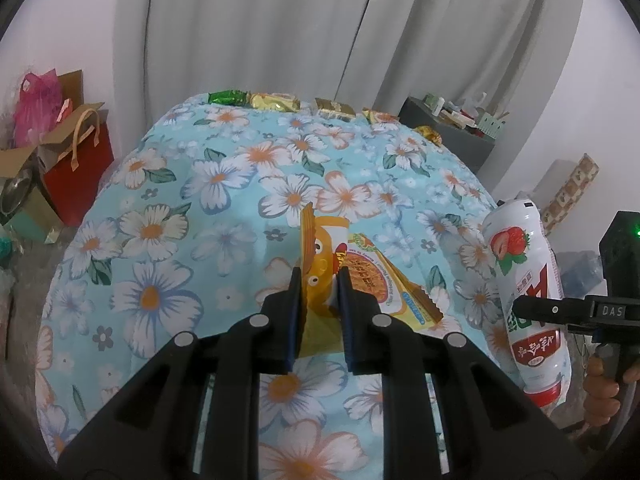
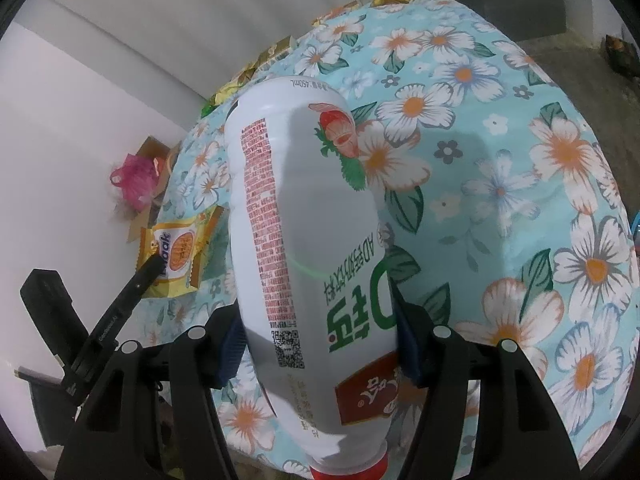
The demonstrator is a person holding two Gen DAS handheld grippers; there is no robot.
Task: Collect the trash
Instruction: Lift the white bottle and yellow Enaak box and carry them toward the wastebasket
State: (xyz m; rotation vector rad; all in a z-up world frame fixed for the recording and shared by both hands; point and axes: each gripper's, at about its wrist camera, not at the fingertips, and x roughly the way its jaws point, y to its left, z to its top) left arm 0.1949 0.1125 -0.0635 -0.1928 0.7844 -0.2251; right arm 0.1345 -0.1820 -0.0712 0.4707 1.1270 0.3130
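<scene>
Wrapper of crinkled orange-and-yellow snack foil [image 1: 320, 276] is pinched between the nearly closed jaws of the left claw [image 1: 320, 280], above the floral-clothed counter [image 1: 180, 200]; rightward, a white plastic strawberry-drink bottle [image 2: 308, 240] is clamped across its waist, cap toward the camera, by the half-spread right claw [image 2: 320, 344].

Open floral tablecloth [image 1: 168, 184] ahead, wrappers [image 1: 276, 101] lining far edge

The white bottle [image 2: 312, 248] carries "450mL" near its base, large green characters with "AD", a strawberry picture, a QR code and red fine print too small to read. The right gripper [image 1: 532, 306], beside the bottle, bears "DAS". The yellow wrapper [image 2: 180, 252], left of the bottle, reads roughly "Maak".
</scene>
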